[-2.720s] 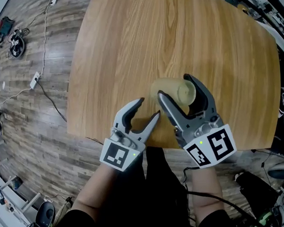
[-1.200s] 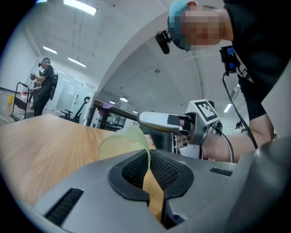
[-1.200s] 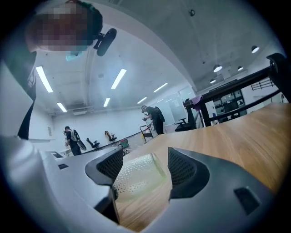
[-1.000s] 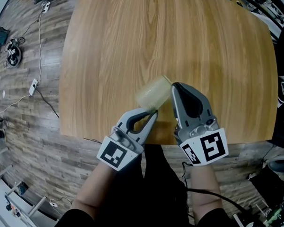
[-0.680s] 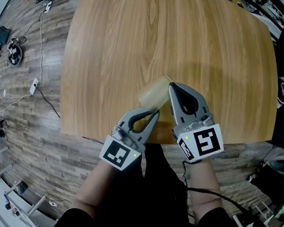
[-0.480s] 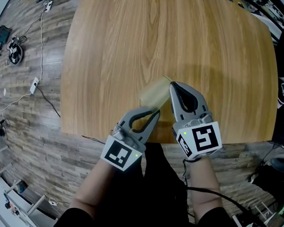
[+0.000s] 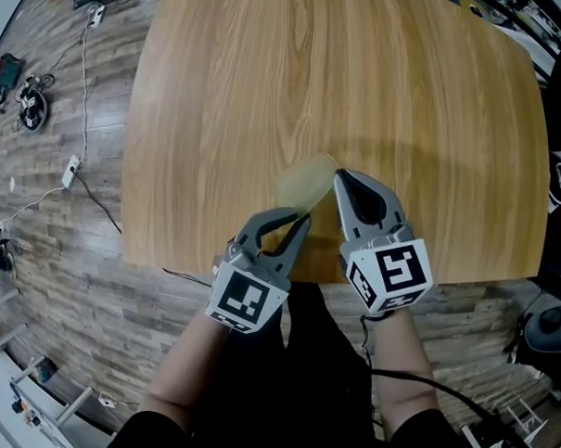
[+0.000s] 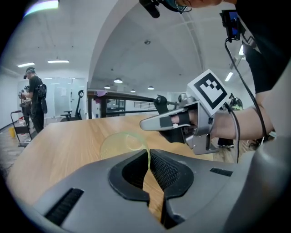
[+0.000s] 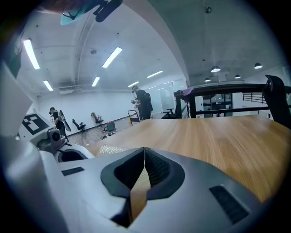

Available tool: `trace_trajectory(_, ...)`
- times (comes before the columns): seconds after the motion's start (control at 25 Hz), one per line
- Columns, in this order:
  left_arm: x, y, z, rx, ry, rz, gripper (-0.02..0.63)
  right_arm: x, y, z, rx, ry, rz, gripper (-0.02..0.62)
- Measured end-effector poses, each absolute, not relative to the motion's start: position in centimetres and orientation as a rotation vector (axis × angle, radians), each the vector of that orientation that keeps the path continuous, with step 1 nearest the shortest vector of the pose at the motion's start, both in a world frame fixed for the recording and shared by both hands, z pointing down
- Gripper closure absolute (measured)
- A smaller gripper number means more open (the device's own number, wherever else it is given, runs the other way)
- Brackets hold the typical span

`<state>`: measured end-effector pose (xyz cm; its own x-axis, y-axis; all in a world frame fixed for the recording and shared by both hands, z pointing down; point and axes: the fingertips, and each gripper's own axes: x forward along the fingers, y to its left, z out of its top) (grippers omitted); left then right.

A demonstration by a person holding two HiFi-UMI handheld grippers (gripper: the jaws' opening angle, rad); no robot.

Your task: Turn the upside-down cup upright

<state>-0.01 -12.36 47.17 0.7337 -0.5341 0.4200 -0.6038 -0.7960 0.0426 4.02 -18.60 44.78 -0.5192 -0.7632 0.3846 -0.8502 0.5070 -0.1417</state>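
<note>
A translucent yellow-green cup (image 7: pixel 304 182) lies tilted on its side just over the wooden table (image 7: pixel 348 76), near its front edge. My left gripper (image 7: pixel 305 219) is shut on the cup's rim. In the left gripper view the thin rim sits pinched between the pads of that gripper (image 8: pixel 148 154), and the cup (image 8: pixel 122 144) opens toward the camera. My right gripper (image 7: pixel 338 175) is shut with nothing in it, its tips right beside the cup on the right. From the right gripper (image 9: pixel 144 150), the cup (image 9: pixel 107 150) shows low at the left.
The table's front edge (image 7: pixel 264 270) runs just under both grippers. Cables and a power strip (image 7: pixel 71 156) lie on the wooden floor to the left. People stand far off in the room (image 8: pixel 35 102) (image 9: pixel 142 103).
Earlier the right gripper was open around the cup and the left was open beside it. Now the left pinches the rim, the right is shut, and it has sunk slightly while the left rolled.
</note>
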Motion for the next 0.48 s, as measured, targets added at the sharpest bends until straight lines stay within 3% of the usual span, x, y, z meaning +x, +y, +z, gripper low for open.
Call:
trace_trajectory(0.24,-0.8,-12.9,48.5,2.688,-1.058,0.721,0.587,2.0,-16.6,43.6,1.308,-2.511,0.501,0.576)
trace_trajectory(0.28,-0.7,-12.9,48.6,2.687,-1.072,0.741,0.586,1.3,-16.2,43.5,1.279,-2.515,0.494,0.56)
trace_trajectory(0.36,-0.5,-12.9,48.6,2.693,-1.087,0.776,0.588,-0.2,-15.4,43.5,1.199,-2.516,0.459,0.464)
trace_trajectory(0.48,-0.3,-12.9,48.7,2.703,-1.08,0.774,0.586,-1.8,-14.8,43.7,1.127,-2.499,0.399,0.443)
